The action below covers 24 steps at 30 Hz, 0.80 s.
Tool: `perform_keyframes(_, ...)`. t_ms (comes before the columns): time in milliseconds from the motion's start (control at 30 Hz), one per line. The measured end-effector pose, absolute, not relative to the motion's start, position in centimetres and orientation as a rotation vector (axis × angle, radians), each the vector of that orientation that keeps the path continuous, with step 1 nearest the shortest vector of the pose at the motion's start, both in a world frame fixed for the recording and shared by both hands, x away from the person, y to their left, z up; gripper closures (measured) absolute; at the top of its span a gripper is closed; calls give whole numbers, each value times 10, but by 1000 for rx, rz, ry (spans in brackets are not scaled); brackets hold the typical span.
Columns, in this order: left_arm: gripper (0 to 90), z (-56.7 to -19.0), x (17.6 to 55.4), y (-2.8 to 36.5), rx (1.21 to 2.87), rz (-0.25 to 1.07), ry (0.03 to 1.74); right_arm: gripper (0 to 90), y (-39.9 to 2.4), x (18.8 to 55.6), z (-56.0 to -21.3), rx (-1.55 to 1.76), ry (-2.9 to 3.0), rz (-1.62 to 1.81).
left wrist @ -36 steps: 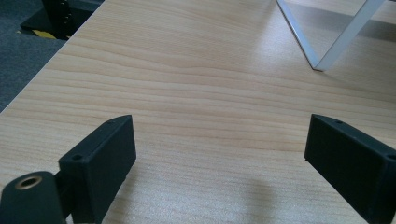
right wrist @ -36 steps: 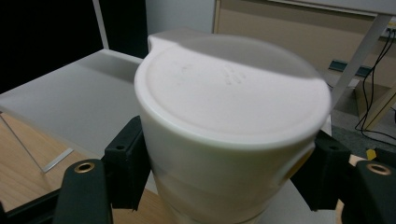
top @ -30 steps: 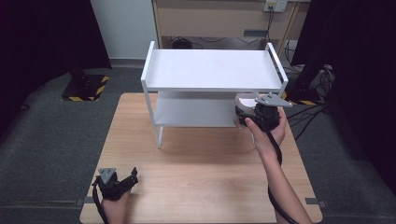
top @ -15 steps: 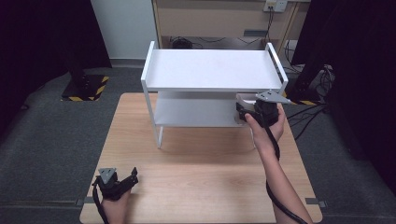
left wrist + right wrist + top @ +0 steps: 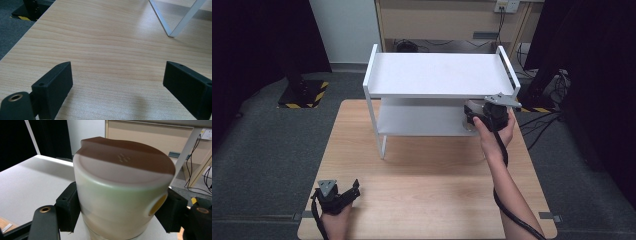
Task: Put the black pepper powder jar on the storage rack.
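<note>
In the high view, a wooden table (image 5: 427,200) occupies the lower centre of the frame. A white two-tier shelf rack (image 5: 439,75) stands on its far half, in the upper centre of the frame.

Right gripper (image 5: 476,119): located at centre right of the high view, held by the right hand (image 5: 496,131) at the right end of the rack, at the level of the lower shelf. A grey three-cornered plate (image 5: 502,100) sits on top of it, and a black cable (image 5: 507,207) trails down along the forearm toward the bottom edge. In the right gripper view, the jaws are closed against both sides of a pale cylindrical container (image 5: 120,195), one jaw at lower left and one at lower right of the frame. The container stands upright, has a flat brown lid (image 5: 130,157) and a yellow round spot (image 5: 157,205) on its right side. A white shelf surface (image 5: 32,180) lies behind and below it at the left of the frame. Whether the container rests on that surface cannot be determined.

Left gripper (image 5: 346,194): located at the lower left of the high view, near the front edge of the table, held by the left hand (image 5: 333,212). In the left gripper view, the jaws stand wide apart at the lower left and lower right corners, with bare wood grain (image 5: 112,57) between them. A white leg of the rack (image 5: 172,25) meets the table at the upper right of that frame.
</note>
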<state>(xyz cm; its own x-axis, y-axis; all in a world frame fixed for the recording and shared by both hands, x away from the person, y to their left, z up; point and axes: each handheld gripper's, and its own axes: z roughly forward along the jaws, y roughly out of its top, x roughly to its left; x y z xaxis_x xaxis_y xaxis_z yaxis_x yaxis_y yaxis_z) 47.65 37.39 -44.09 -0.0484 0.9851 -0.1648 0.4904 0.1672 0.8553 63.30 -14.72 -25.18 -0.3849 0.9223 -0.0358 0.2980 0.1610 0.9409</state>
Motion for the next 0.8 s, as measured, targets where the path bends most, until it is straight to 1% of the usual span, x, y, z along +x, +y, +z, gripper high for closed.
perform_keyframes(433, 86, -441, 477, 374, 1430, 792, 1658, 296, -148, 633, -257, 1182, 1762, 1254)
perform_keyframes(567, 86, -441, 477, 373, 1433, 792, 1658, 206, -148, 633, -255, 1184, 1780, 1254)
perform_keyframes(800, 86, -441, 477, 373, 1433, 793, 1659, 161, -142, 625, -257, 1148, 1789, 1216)
